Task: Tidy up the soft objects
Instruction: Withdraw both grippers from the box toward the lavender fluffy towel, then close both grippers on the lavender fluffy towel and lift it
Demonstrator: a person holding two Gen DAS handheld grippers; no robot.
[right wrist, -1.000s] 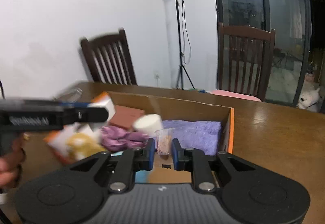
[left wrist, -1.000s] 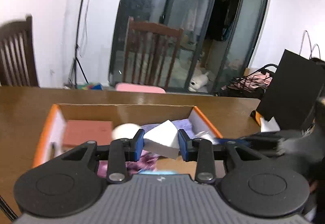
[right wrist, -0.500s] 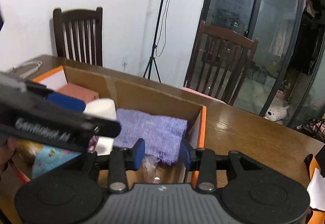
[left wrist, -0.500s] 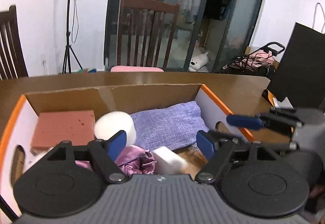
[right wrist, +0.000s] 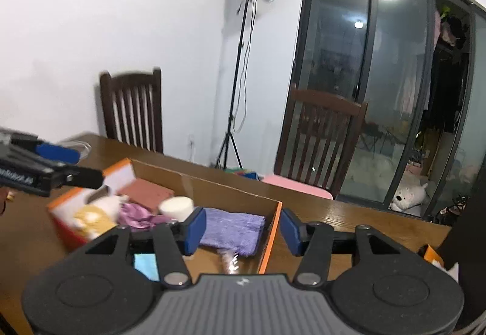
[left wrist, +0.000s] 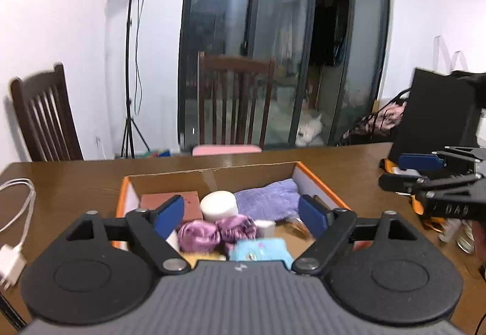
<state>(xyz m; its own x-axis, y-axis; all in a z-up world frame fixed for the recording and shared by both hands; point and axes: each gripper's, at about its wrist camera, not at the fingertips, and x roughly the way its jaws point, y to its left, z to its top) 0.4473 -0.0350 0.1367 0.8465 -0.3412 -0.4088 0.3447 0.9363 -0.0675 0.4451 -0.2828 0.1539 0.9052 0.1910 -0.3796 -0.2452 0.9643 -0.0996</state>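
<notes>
Open cardboard box with orange rim (left wrist: 319, 180) — sitting on the brown wooden table (left wrist: 76, 186), at 12 o'clock from the left gripper (left wrist: 241, 215).

Left gripper: its blue-padded jaws are standing wide apart, having just been opening; nothing is being pressed between them. It is hanging above the box's near edge.

Right gripper (right wrist: 243, 227): its blue-padded jaws are standing apart, also having just been opening, and gripping nothing. They are straddling the box's orange right wall in that view, without touching it.

Contents, left wrist view:
- terracotta-red foam block (left wrist: 191, 204), lying at 11 o'clock from the left gripper, against the far left corner;
- white foam cylinder (left wrist: 218, 206), sitting just beside the block at 12 o'clock;
- folded lavender towel (left wrist: 267, 198), lying at 1 o'clock along the right wall;
- crumpled purple satin cloth (left wrist: 215, 231), lying between the left gripper's pads in the picture, lower in the box;
- small white sponge piece (left wrist: 265, 227), lying just right of the satin cloth;
- light-blue patterned soft item (left wrist: 258, 248), lying nearest the camera — at 6 o'clock from the satin cloth.

White charger cable (left wrist: 18, 213): lying on the table at 9 o'clock, well apart from the box.
</notes>
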